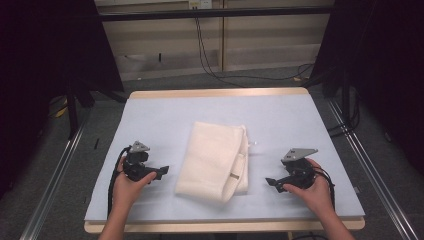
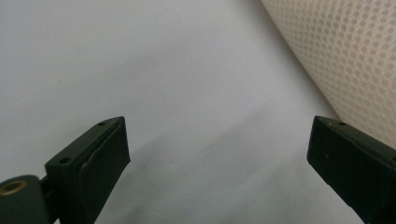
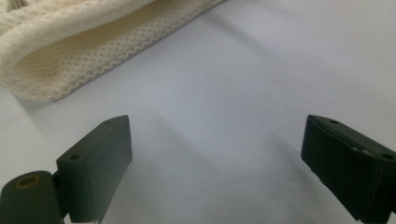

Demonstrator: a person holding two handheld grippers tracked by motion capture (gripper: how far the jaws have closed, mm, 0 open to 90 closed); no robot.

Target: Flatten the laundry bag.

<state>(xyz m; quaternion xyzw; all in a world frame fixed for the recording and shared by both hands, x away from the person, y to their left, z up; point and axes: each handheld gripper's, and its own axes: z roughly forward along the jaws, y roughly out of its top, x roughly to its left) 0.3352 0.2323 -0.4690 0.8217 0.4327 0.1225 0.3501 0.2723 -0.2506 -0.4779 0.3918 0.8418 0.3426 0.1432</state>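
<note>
A folded cream mesh cloth (image 1: 215,160) lies in the middle of the pale blue table cover (image 1: 280,125). My left gripper (image 1: 162,171) rests low on the cover just left of the cloth, jaws wide apart and empty; the cloth's dotted mesh (image 2: 355,60) fills the upper right of the left gripper view. My right gripper (image 1: 271,183) sits to the right of the cloth, jaws also wide apart with nothing between them. The cloth's folded edge (image 3: 84,51) lies ahead and to the left in the right gripper view. Each gripper points toward the cloth without touching it.
The table's wooden front edge (image 1: 225,227) runs close below my hands. Metal rails (image 1: 55,185) flank the table on the floor, and cables (image 1: 210,65) trail behind it. Bare cover surrounds the cloth on all sides.
</note>
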